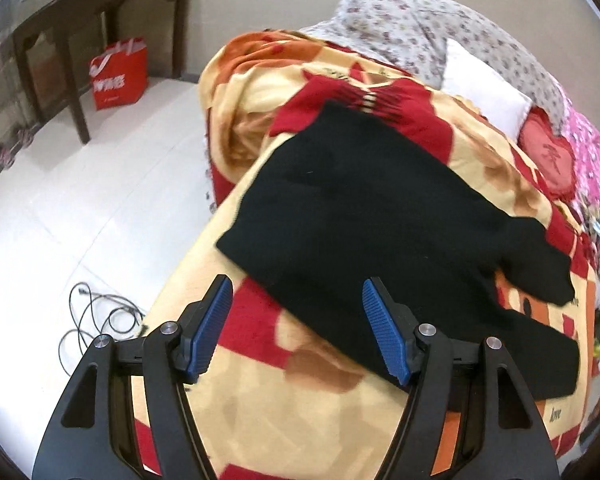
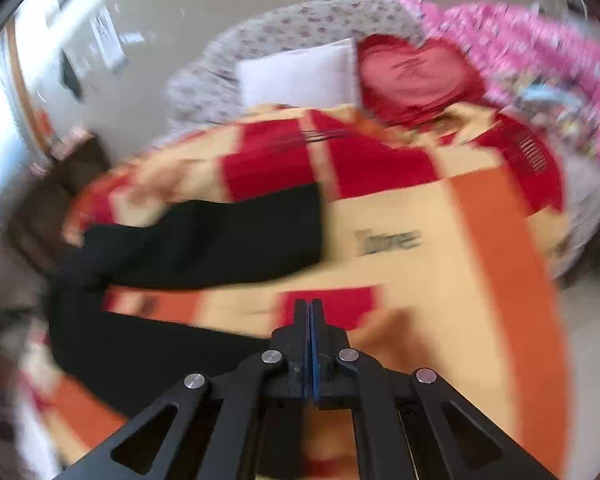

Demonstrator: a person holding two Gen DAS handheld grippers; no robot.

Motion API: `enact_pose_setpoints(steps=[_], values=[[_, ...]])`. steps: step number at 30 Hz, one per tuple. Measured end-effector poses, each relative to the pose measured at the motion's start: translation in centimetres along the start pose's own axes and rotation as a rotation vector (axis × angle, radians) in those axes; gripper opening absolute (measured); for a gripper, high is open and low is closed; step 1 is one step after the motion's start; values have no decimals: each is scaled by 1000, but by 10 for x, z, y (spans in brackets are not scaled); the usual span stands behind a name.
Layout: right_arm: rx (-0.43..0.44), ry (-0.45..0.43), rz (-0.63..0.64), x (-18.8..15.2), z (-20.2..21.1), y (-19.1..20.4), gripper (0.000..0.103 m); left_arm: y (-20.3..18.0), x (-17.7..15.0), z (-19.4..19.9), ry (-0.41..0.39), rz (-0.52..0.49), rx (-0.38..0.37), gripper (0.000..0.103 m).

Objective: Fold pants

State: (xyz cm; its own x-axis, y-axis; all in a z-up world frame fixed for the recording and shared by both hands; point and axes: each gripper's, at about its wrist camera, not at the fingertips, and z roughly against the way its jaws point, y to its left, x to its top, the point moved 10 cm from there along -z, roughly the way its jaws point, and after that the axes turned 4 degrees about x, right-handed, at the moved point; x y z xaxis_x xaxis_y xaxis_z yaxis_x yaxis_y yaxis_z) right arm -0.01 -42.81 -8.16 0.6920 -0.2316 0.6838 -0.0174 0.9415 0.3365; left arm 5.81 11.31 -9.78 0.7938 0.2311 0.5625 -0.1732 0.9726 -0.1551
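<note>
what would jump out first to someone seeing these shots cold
The black pants lie spread across a loud red, orange and cream blanket on the bed. The left gripper hangs wide open at their near edge. The right gripper is shut on nothing over the blanket, and its whole view is blurred.

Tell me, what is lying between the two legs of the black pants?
Only the blanket. In the right wrist view, a strip of it shows between the two legs of the black pants. Nothing else lies there, though the picture is blurry.
</note>
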Motion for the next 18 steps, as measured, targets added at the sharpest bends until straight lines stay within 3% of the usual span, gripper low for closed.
enact_pose_setpoints(steps=[1, 3, 4, 7, 11, 15, 18], values=[[42, 20, 9, -7, -2, 11, 7, 5, -1, -2, 2, 17, -3, 68], [26, 52, 42, -20, -7, 21, 40, 11, -2, -4, 13, 43, -19, 68], [14, 63, 45, -25, -11, 24, 45, 11, -3, -6, 25, 52, -31, 68], [18, 86, -9, -40, -17, 18, 45, 15, -3, -12, 43, 76, -38, 68], [-38, 90, -32, -53, -11, 2, 48, 20, 1, -23, 52, 130, -36, 68], [-31, 101, -63, -63, -14, -7, 50, 3, -5, -45, 123, 146, -80, 68], [-8, 87, -49, -68, -22, -1, 50, -8, -1, -49, 95, 130, -53, 67]])
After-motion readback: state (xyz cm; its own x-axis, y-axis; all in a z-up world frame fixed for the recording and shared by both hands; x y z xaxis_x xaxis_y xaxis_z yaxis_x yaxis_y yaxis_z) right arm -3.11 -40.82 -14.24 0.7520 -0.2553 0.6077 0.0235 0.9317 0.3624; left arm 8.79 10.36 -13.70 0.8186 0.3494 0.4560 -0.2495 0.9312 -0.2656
